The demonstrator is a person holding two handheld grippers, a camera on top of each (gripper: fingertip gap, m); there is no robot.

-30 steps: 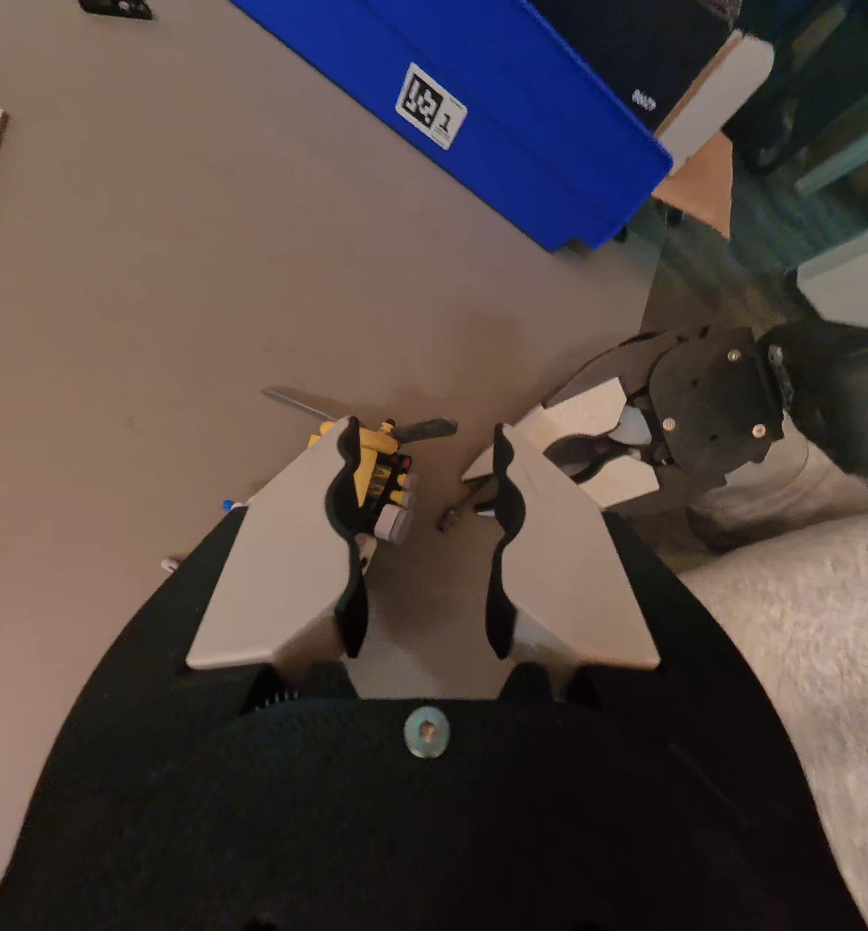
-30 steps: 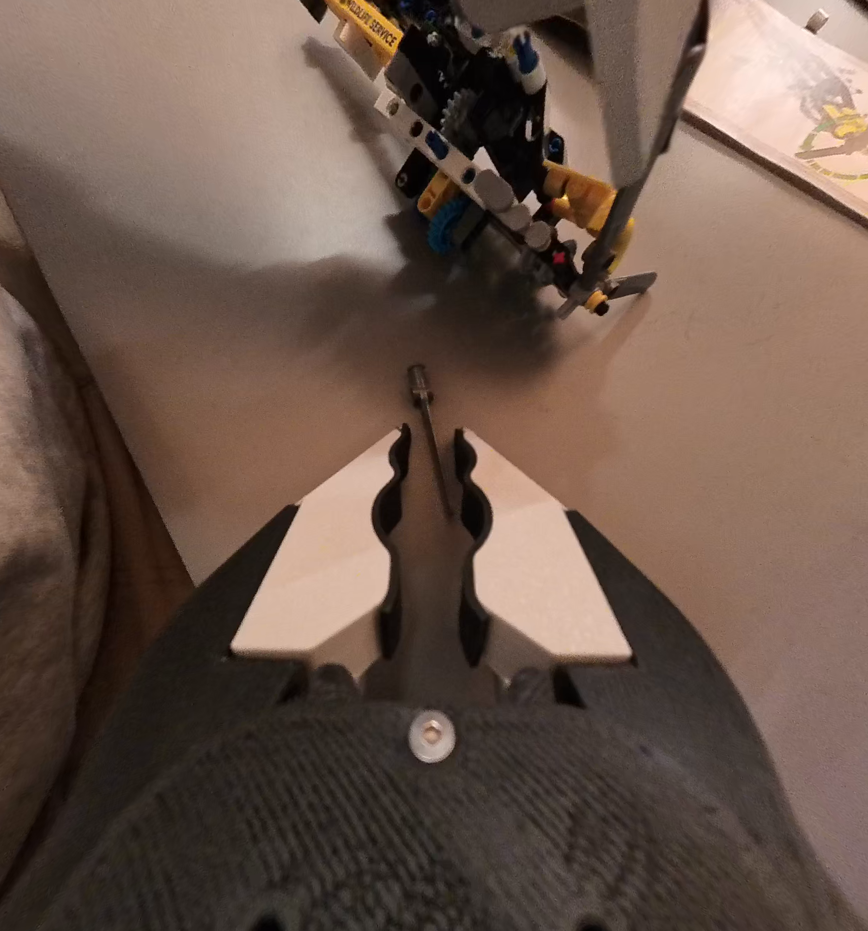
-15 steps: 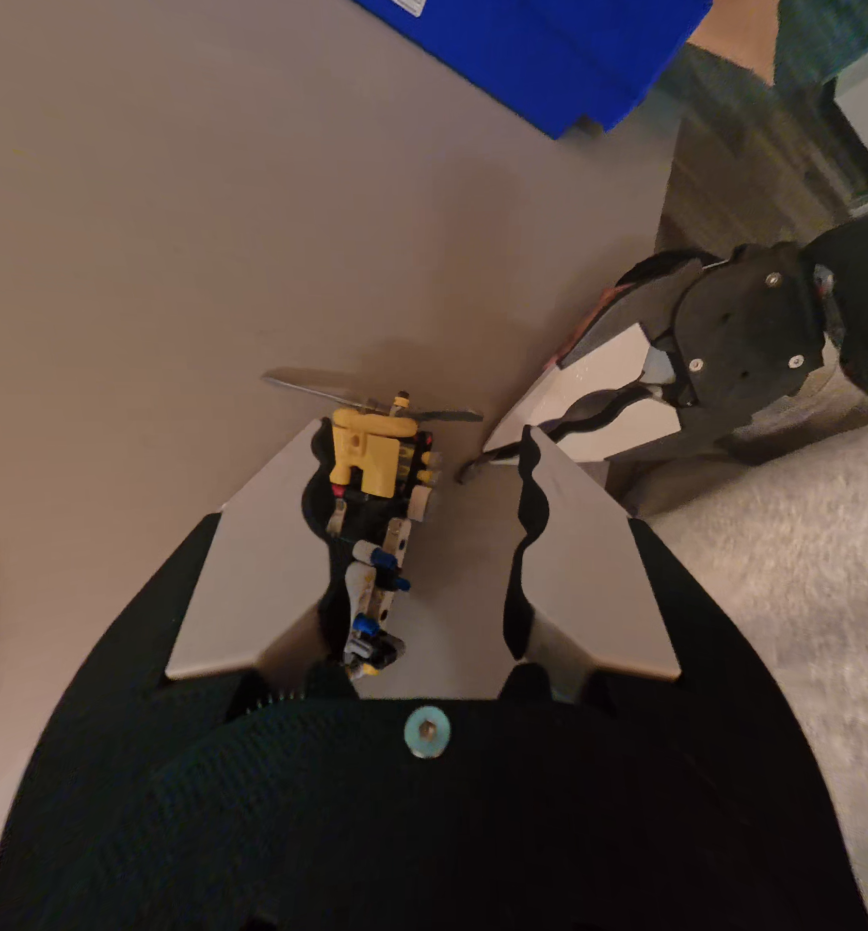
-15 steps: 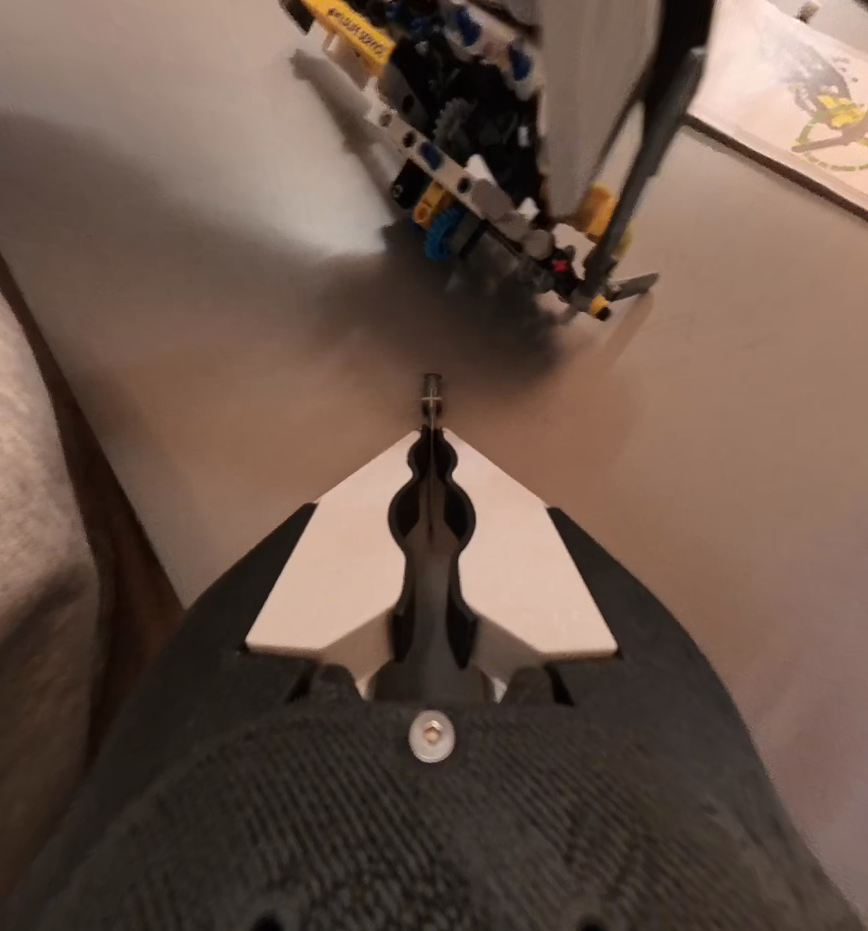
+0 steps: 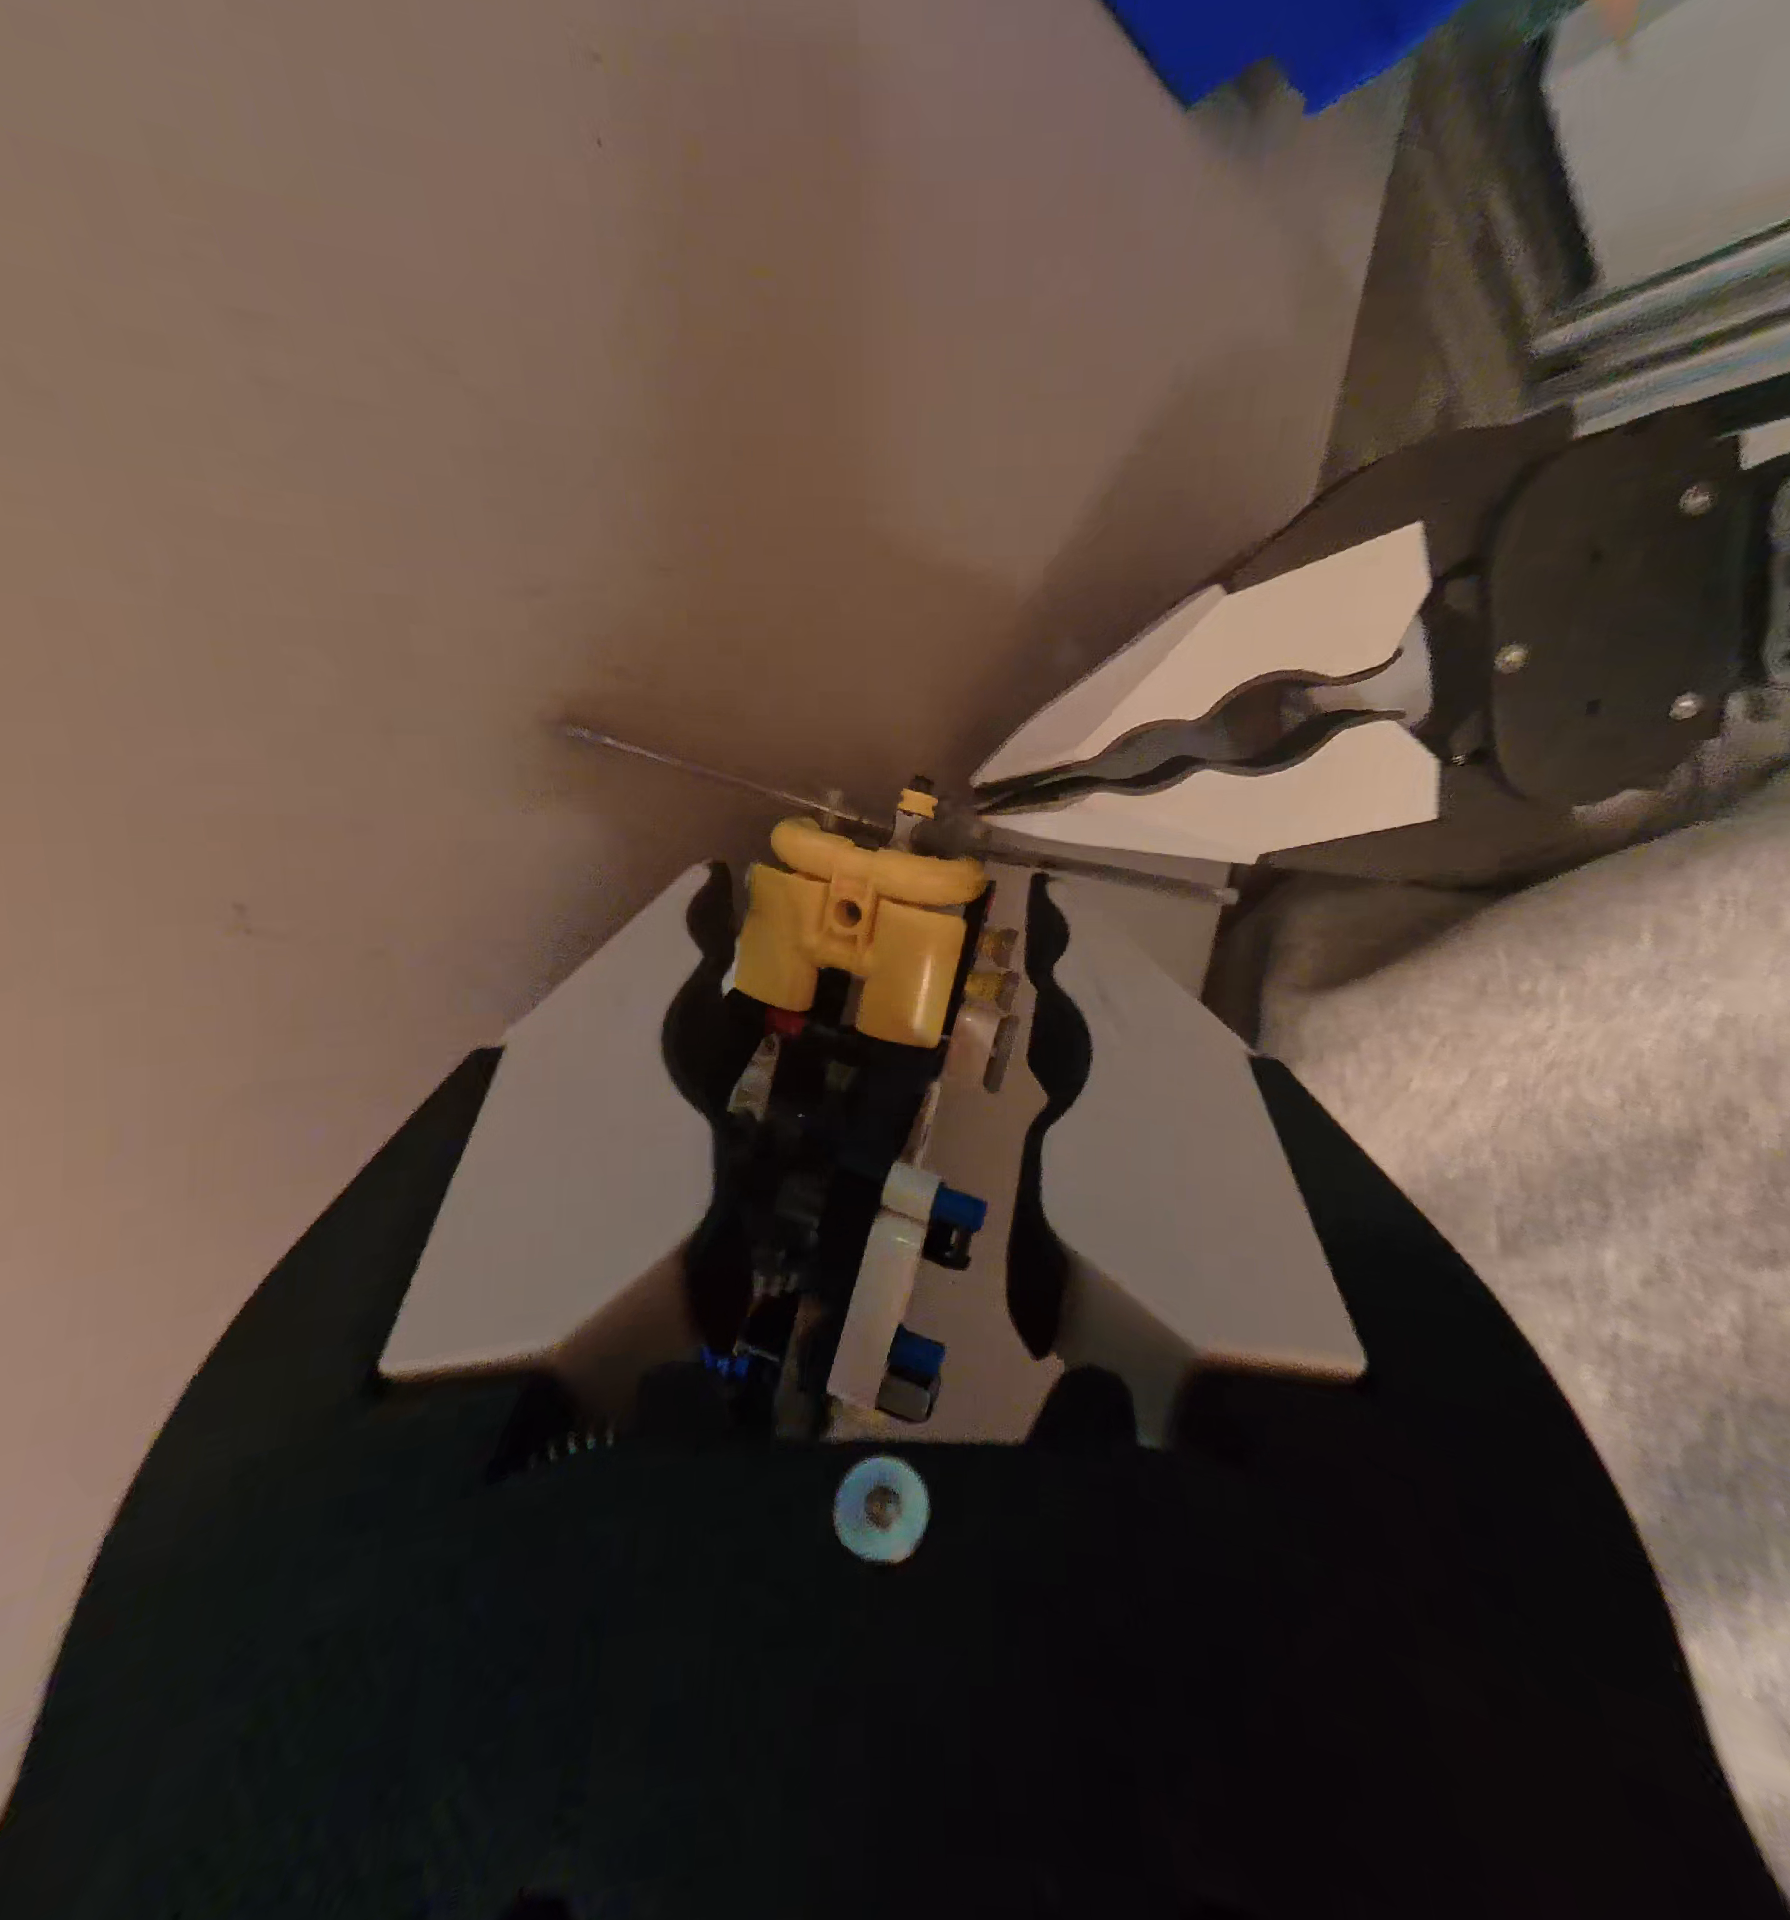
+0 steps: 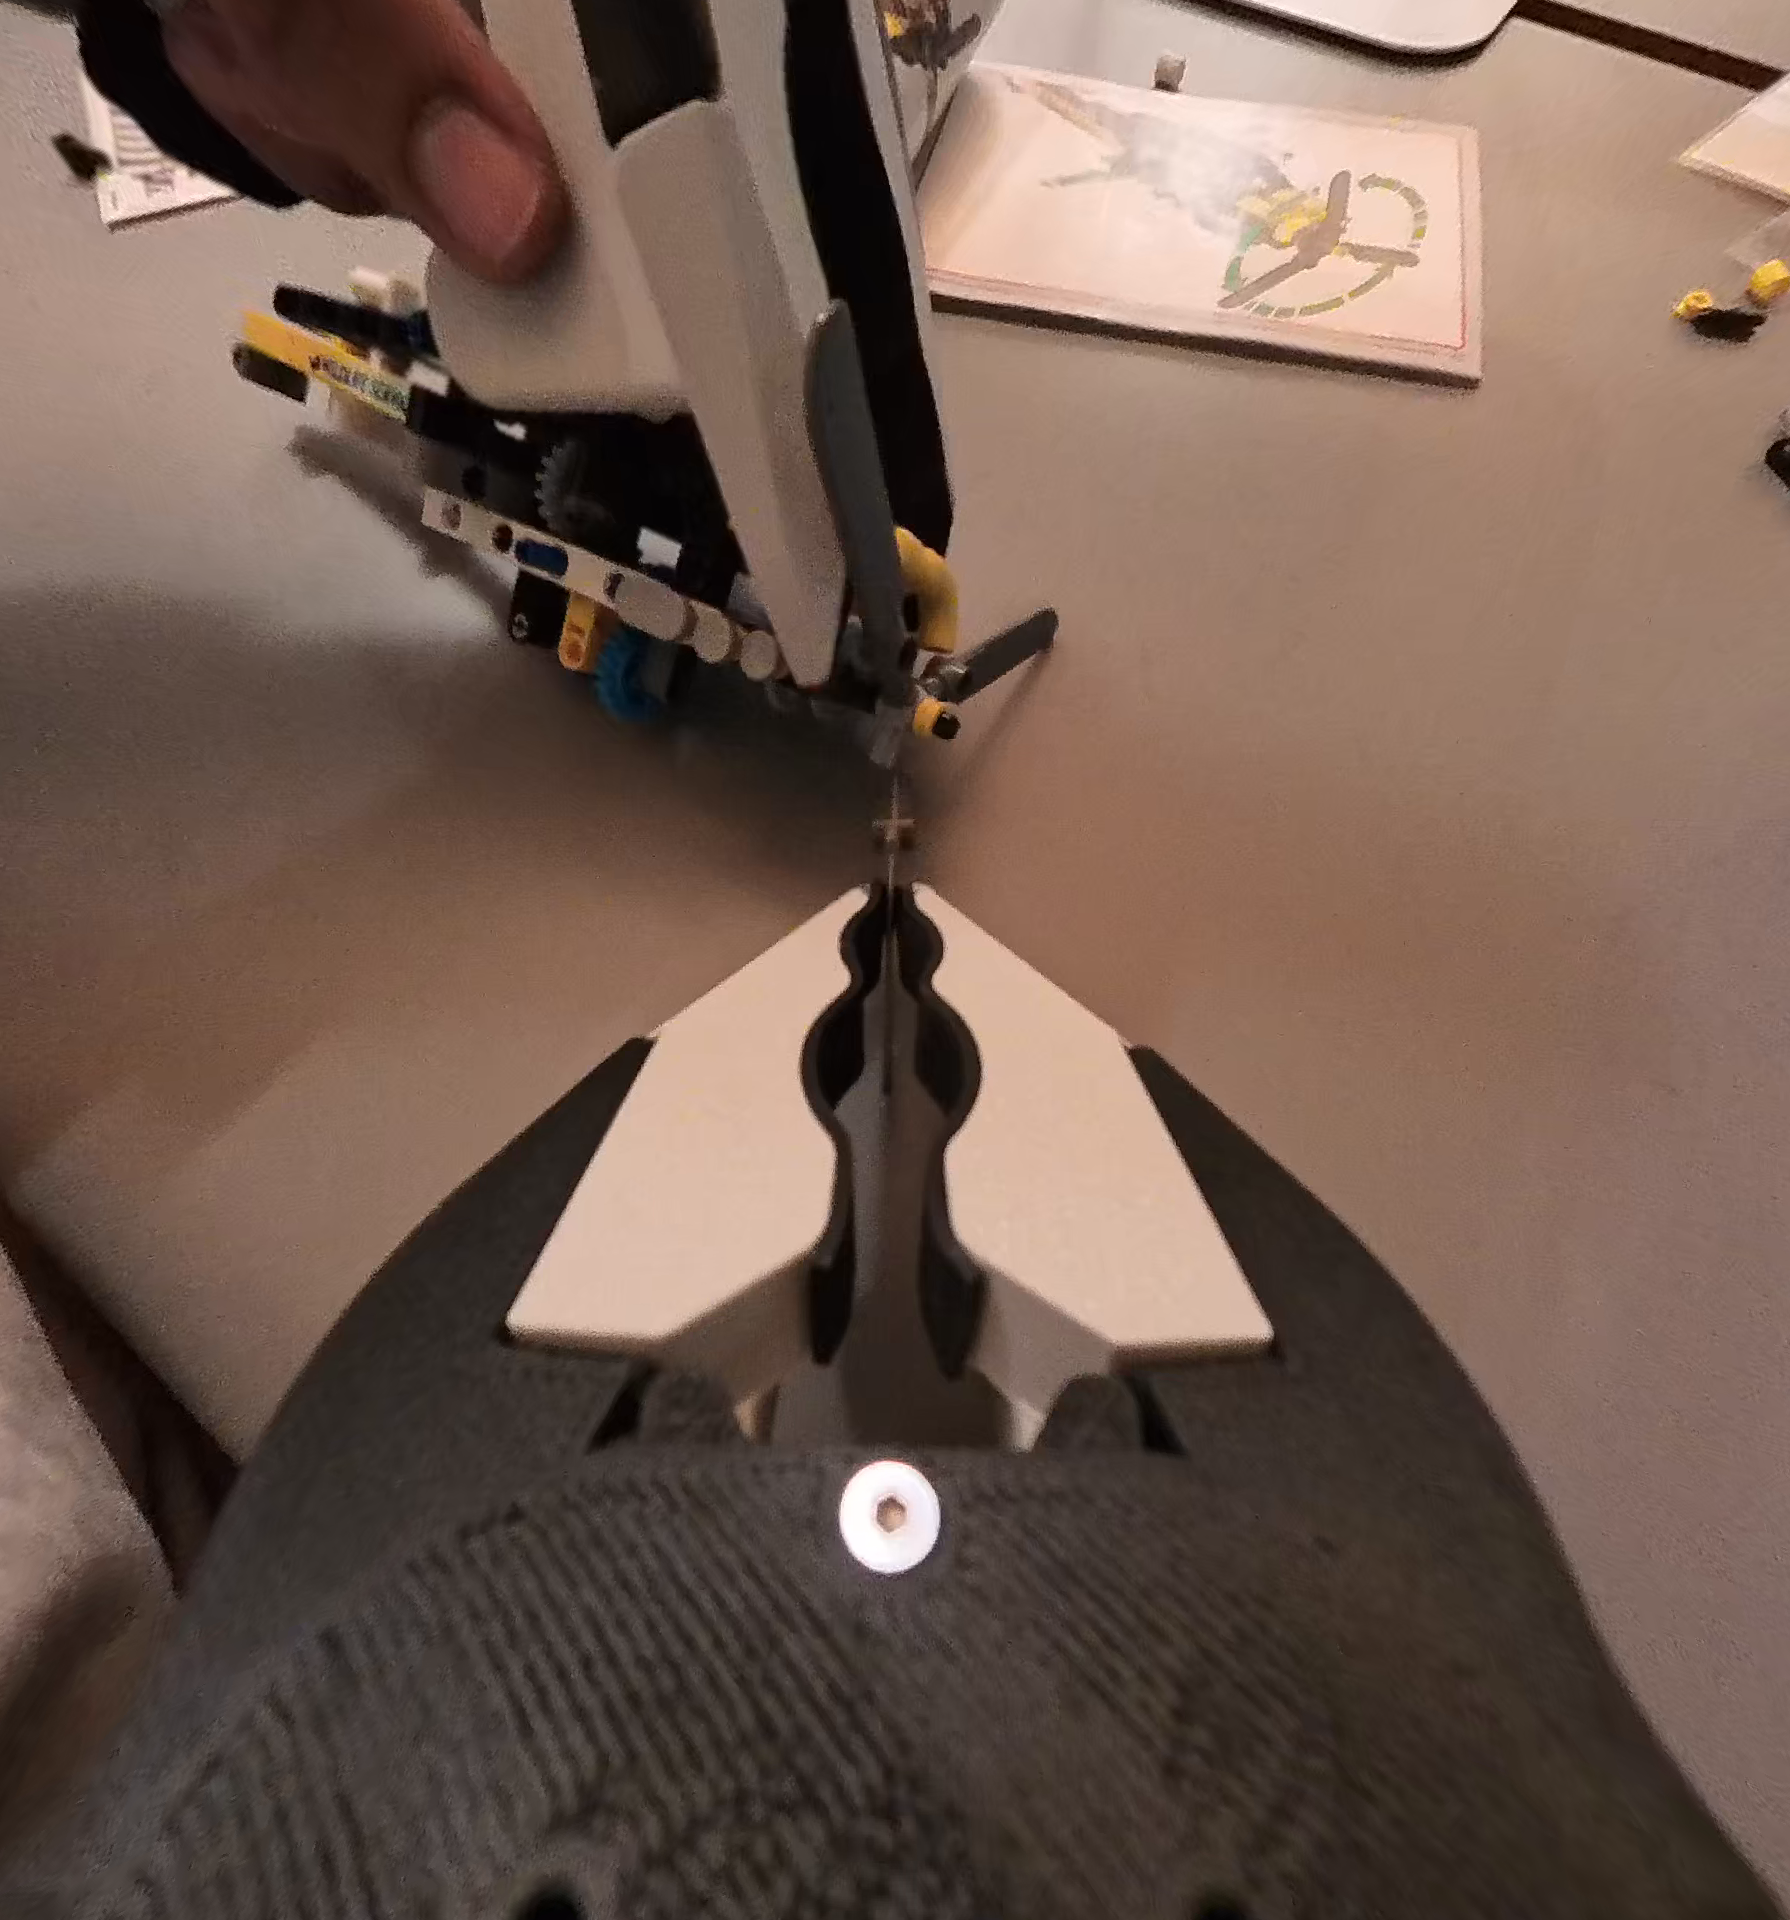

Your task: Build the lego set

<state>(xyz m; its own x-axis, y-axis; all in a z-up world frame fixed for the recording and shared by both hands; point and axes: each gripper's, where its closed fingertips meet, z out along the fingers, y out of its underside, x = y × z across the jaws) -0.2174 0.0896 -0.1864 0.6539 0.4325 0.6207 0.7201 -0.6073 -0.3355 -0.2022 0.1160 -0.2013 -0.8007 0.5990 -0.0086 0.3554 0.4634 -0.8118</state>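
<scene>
In the left wrist view, the left gripper (image 5: pixel 875 914) is clamping the yellow-nosed lego model (image 5: pixel 849 1101) between its fingers, over the table (image 5: pixel 351 416). In the right wrist view, the right gripper (image 6: pixel 888 894) is pinching a thin grey blade piece (image 6: pixel 891 831) edge-on, its tip just beside the model's rotor hub (image 6: pixel 906 707).

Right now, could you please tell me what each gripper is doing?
Left gripper: closed on the yellow, black and white lego model.
Right gripper: closed on the thin dark grey axle rod.
</scene>
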